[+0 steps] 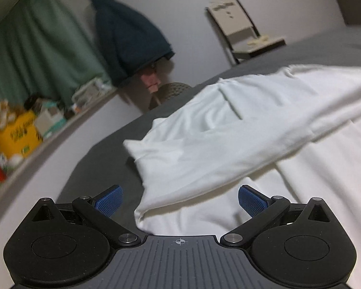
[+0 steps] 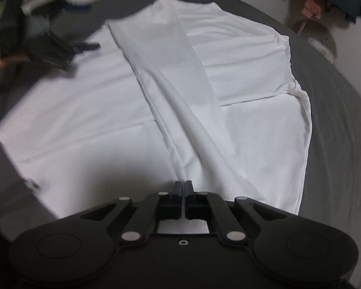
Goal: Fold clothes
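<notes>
white shirt [image 2: 240, 91] lies spread on the grey bed [image 2: 337, 120], filling most of the right wrist view; one long fold [image 2: 180, 91] runs from 11 o'clock down to the right gripper [image 2: 183, 183]; right gripper's fingers are pressed together at 6 o'clock; the fold runs right up to the tips, but whether cloth is pinched between them I can't tell, the body hides the contact; left gripper [image 1: 179, 201] has its blue pads [image 1: 109, 198] spread wide, nothing between them, shirt edge just ahead; in the left wrist view a raised flap of shirt [image 1: 228, 125] blocks what's behind it at 2 o'clock; same gripper shows blurred at 10 o'clock in the right wrist view; surroundings: dark blue garment [image 1: 127, 31] hanging on the wall at 12, green curtain [image 1: 36, 55] at 10, cluttered ledge [image 1: 19, 132] at 9 too blurred to read, folding chair [image 1: 243, 31] at 1; the round object below the dark garment is unclear.
</notes>
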Demonstrator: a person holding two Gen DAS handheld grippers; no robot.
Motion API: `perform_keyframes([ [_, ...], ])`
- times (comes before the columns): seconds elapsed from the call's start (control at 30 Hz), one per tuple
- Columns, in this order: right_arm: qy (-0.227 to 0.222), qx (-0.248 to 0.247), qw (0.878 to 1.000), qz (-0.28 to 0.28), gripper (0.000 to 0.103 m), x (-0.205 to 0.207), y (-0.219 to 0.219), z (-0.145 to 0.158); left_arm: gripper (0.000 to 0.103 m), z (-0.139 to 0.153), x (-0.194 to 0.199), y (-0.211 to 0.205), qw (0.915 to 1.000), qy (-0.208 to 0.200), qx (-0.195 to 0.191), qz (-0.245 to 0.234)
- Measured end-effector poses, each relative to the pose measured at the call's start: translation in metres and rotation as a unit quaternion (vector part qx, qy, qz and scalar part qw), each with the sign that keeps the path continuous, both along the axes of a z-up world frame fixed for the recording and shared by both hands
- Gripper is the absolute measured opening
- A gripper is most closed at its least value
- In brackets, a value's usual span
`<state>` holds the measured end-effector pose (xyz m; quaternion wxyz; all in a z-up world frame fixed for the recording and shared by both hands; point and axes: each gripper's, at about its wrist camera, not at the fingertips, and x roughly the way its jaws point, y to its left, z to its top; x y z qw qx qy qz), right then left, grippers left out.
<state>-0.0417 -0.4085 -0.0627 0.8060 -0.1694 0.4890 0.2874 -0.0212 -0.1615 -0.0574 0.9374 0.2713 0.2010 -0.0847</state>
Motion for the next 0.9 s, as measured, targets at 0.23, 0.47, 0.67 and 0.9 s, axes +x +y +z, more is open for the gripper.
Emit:
perform_keyframes([
  [0.23,0.044,0.037,0.998,0.026,0.002,-0.004,-0.010,0.005,0.103,0.002,0.002,0.014,0.9998,0.013,-0.018,-0.001],
  [0.47,-0.031,-0.065,0.995,0.066,0.016,-0.007,0.011,-0.012,0.103,0.005,0.002,0.007,0.9997,0.014,-0.015,-0.012],
  [0.67,-0.020,-0.044,0.998,0.051,0.009,0.004,0.006,-0.026,0.103,0.008,0.003,0.004,0.9995,0.013,-0.026,-0.014],
  [0.9,0.055,0.064,0.996,0.043,0.004,-0.001,-0.020,0.006,0.103,0.014,0.006,0.015,0.9983,0.011,-0.057,0.002],
])
